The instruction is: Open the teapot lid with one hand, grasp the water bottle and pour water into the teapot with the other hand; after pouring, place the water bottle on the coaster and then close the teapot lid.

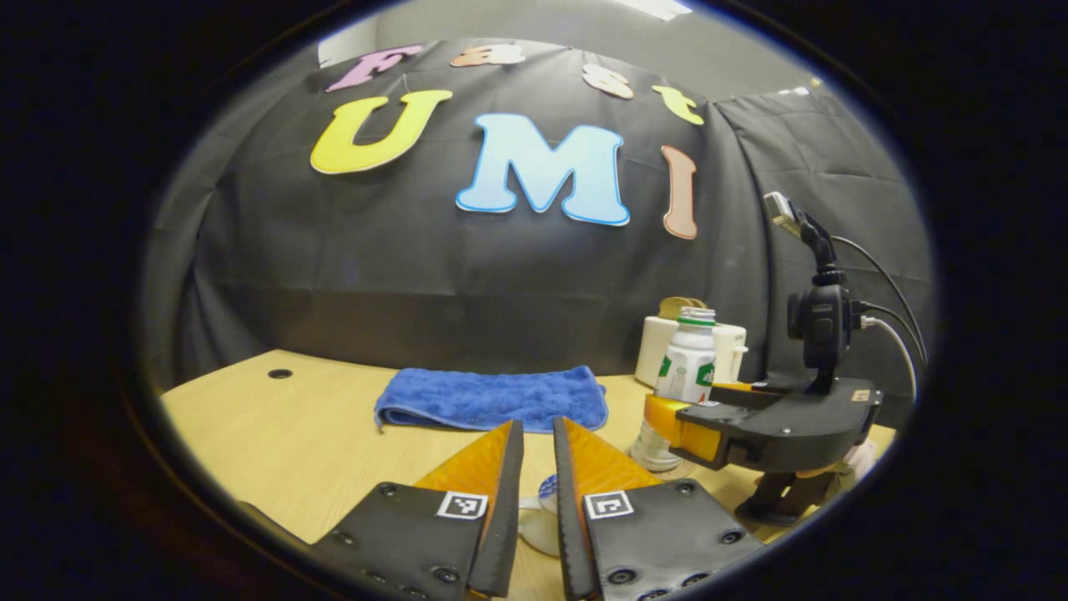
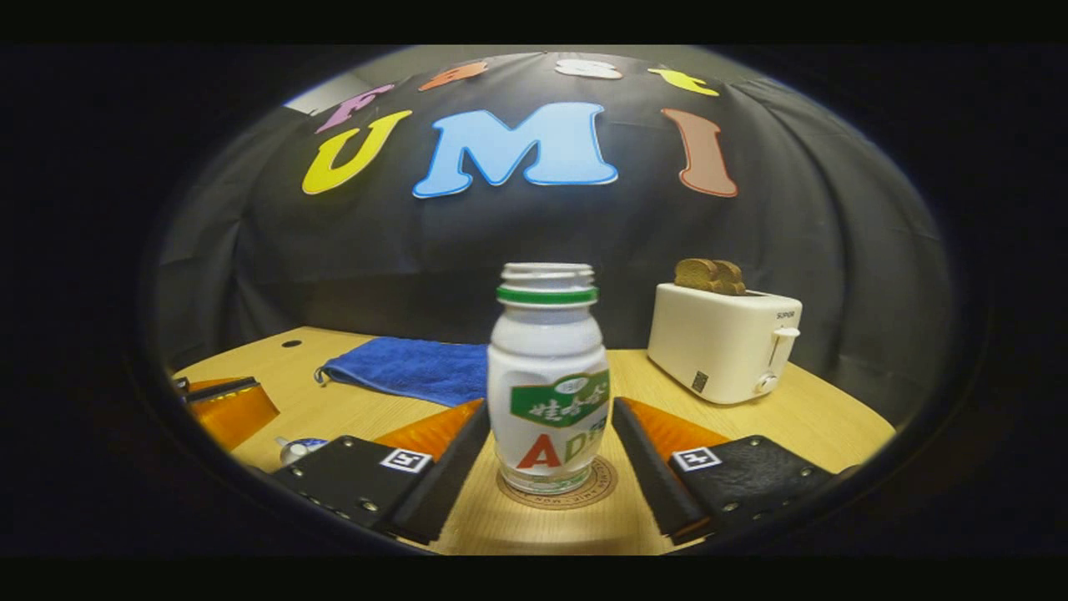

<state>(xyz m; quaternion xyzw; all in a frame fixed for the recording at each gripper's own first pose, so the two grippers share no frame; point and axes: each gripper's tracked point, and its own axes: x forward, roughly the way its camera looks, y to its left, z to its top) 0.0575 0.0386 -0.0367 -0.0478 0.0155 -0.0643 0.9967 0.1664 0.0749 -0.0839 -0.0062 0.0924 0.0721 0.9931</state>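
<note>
- In the right gripper view the water bottle (image 2: 547, 380) stands upright and uncapped on the round coaster (image 2: 602, 484), on the wooden surface (image 2: 818, 417).
- The right gripper (image 2: 546, 446) is open: its two fingers flank the bottle with a visible gap on each side, touching nothing.
- The same view shows a white toaster (image 2: 724, 340) with bread slices in its slots, behind and to the right of the bottle and well apart from it, and a folded blue towel (image 2: 409, 367) behind to the left.
- At the lower left of that view a small white-and-blue piece, probably the teapot lid (image 2: 296, 448), shows just beside the other gripper's finger; too little is visible to be sure.
- In the left gripper view the left gripper (image 1: 538, 492) has its fingers drawn nearly together, with a narrow slit between them; a white-and-blue thing, seemingly the teapot (image 1: 541, 519), sits low between them, and I cannot tell whether they pinch it.
- That view also shows the right gripper from the side, around the bottle, with a hand behind it.
- Bare surface lies to the left, up to a cable hole (image 1: 279, 373) near the far edge.
</note>
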